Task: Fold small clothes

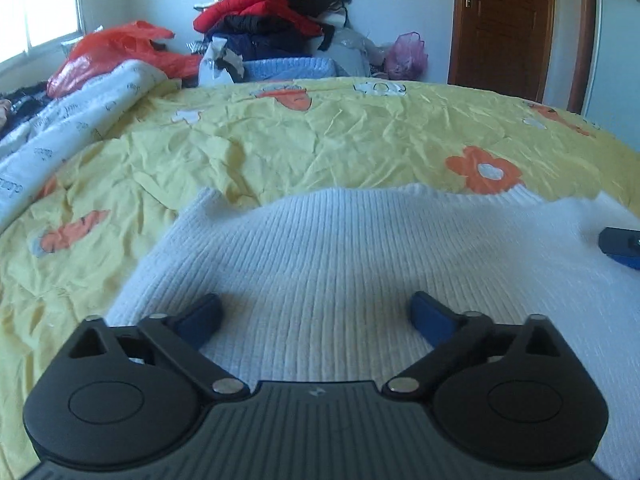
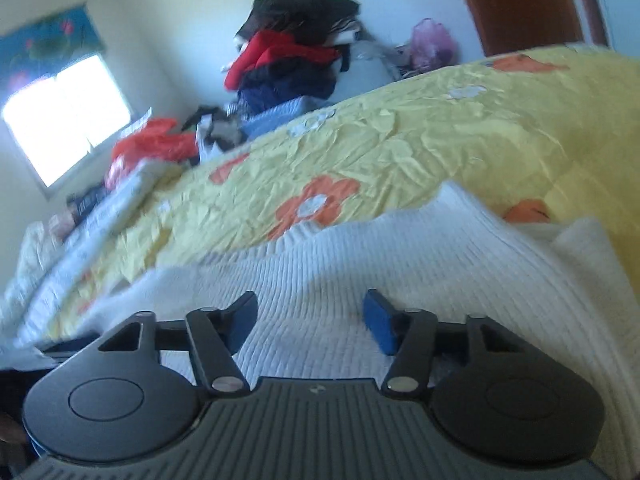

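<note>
Over white ribbed sweater [image 1: 320, 248], left tool [image 1: 316, 314] wide open, empty, right tool [image 2: 310, 320] likewise, right view tilted, blurred

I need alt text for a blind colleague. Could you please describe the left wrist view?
The left gripper, fingers open, hovers just above a white ribbed sweater spread on a yellow bedspread with orange flowers. A blue finger of the right gripper shows at the right edge. Behind are a clothes pile and a brown door.
</note>
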A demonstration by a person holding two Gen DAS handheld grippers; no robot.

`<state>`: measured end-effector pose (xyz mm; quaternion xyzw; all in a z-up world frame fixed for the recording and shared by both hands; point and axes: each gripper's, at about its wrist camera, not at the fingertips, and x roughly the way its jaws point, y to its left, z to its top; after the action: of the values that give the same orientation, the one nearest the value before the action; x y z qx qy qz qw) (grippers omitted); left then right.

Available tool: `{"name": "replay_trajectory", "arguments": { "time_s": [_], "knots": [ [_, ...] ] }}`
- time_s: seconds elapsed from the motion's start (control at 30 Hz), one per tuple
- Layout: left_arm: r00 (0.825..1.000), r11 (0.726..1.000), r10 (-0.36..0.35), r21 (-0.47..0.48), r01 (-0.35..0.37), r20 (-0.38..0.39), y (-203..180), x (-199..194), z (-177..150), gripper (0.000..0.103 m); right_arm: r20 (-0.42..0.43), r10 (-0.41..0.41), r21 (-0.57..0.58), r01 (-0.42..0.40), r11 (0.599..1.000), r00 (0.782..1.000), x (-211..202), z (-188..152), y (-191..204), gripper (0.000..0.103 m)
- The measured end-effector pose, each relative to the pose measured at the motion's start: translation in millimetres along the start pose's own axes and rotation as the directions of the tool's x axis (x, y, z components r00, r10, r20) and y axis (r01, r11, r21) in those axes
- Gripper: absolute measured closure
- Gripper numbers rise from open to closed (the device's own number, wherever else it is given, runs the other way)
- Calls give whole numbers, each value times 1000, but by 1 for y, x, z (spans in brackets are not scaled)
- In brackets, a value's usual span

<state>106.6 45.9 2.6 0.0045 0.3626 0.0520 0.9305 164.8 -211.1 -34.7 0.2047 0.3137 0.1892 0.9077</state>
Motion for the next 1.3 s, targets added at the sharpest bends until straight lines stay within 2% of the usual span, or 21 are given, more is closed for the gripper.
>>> {"name": "replay_trajectory", "arguments": {
  "time_s": [0.07,0.2,0.37,0.47,0.6,0.67,0.8,0.9,0.93,1.0,1.1,1.2,1.27,1.3],
  "knots": [
    [1000,1000,-4,10,4,3,-1,4,4,0,6,3,17,-3,1000,1000,2,-1,-2,43],
    [1000,1000,-6,10,6,2,-3,5,11,0,6,-13,-19,13,1000,1000,1,-7,4,41],
    [999,1000,26,-3,-26,44,-6,-29,-5,0,18,-4,-19,4,1000,1000,2,-9,9,40],
    [998,1000,-12,-5,12,63,-5,-50,-19,0,28,-8,-27,9,1000,1000,0,-11,11,40],
    [994,999,-39,16,37,106,-1,-48,-35,0,30,-8,-28,9,1000,1000,0,-11,11,39],
    [992,999,-49,-5,50,119,1,-45,-36,0,29,-9,-29,10,1000,1000,0,-11,11,39],
    [990,999,-32,-7,33,136,-2,-46,-38,0,13,-24,-39,25,999,1000,1,-9,14,39],
    [990,999,-40,-14,42,136,0,-45,-38,0,-40,-81,-100,76,992,996,2,3,32,31],
    [990,999,-40,-14,42,137,0,-45,-38,0,-37,-94,-124,88,988,995,2,6,39,22],
    [990,999,-38,-14,40,139,0,-45,-39,0,0,-93,-182,91,979,996,0,12,52,12],
    [989,999,-36,-14,39,140,0,-45,-39,0,-4,-82,-249,79,965,997,9,16,59,9],
    [989,999,-38,-13,40,141,0,-45,-40,0,-80,-147,-220,126,967,986,29,11,37,12],
    [989,999,-38,-13,41,141,0,-45,-40,0,-60,-88,-134,80,988,994,23,14,18,14],
    [989,999,-38,-11,40,141,-1,-45,-40,0,-67,-68,-94,61,994,995,21,17,9,20]
  ]
}}
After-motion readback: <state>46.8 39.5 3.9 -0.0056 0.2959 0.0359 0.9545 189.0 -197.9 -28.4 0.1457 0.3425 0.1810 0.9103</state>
